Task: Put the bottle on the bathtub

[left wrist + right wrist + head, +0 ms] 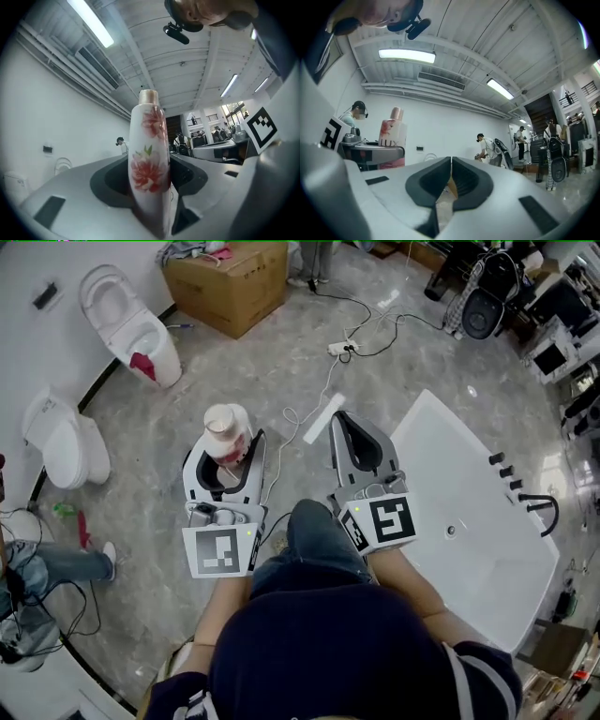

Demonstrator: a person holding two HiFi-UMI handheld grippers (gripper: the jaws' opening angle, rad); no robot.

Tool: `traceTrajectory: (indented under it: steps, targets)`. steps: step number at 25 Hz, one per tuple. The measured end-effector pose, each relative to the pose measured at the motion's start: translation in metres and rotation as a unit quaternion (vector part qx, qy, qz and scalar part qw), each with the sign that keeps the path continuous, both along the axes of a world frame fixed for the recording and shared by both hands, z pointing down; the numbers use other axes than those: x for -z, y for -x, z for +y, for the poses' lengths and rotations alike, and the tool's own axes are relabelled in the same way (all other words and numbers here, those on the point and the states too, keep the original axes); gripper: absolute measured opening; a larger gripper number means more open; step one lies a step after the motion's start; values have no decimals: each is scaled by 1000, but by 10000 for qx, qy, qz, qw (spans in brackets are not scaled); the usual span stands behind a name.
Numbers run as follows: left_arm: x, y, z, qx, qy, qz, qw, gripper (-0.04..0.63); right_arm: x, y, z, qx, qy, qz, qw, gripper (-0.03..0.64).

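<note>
The bottle [228, 430] is white with red flowers printed on it and a pale pink cap, and it stands upright between the fingers [112, 180] of the left gripper [228, 454], which are closed on its lower body from both sides. In the left gripper view the bottle [149, 159] fills the gap between the dark pads and its cap rises well above them. The right gripper view catches the same bottle [393, 136] at its left side, held in the other tool, with the letters LUX on its front. In the head view the bottle hangs over the grey marbled floor [281, 371], to the left of the bathtub [441, 432] and well apart from it. The right gripper [345, 427] is level with the left one and nearer the tub, just beside its white rim; its fingers [426, 185] are pressed together with nothing between them. The person's knee [319, 535] in blue jeans shows between the two marker cubes. A black faucet [541, 507] sits at the far side of the tub. On the floor ahead lie a white strip [323, 418], a cable and a power strip [342, 348], with a cardboard box [230, 282] beyond. Two white toilets [131, 329] stand along the left wall.
</note>
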State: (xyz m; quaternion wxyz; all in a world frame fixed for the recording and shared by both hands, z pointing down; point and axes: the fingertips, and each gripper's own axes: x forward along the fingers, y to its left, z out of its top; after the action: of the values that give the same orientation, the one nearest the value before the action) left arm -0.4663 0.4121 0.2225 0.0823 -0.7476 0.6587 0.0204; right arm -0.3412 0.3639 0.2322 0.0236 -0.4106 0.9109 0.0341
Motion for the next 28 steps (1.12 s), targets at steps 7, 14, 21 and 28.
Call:
traceTrajectory:
  steps: [7,14,21,28]
  targets:
    - [-8,-9,-46,-474,164,207,9985,239,-6,1,-45,-301,18,86,9995,28]
    - [-16,-5,-127,-782,139,162,9967,239,-14,7,-127,-583,-48,42,9983,28]
    - [-8,-35,-253,-1418,9,88,9899,239,-9,-27,-244,-1101,-155,-116,9937,28]
    - [-4,-74,-375,-2006,-21,78,9796,239,-6,-74,-358,-1621,-198,-75,9865,28]
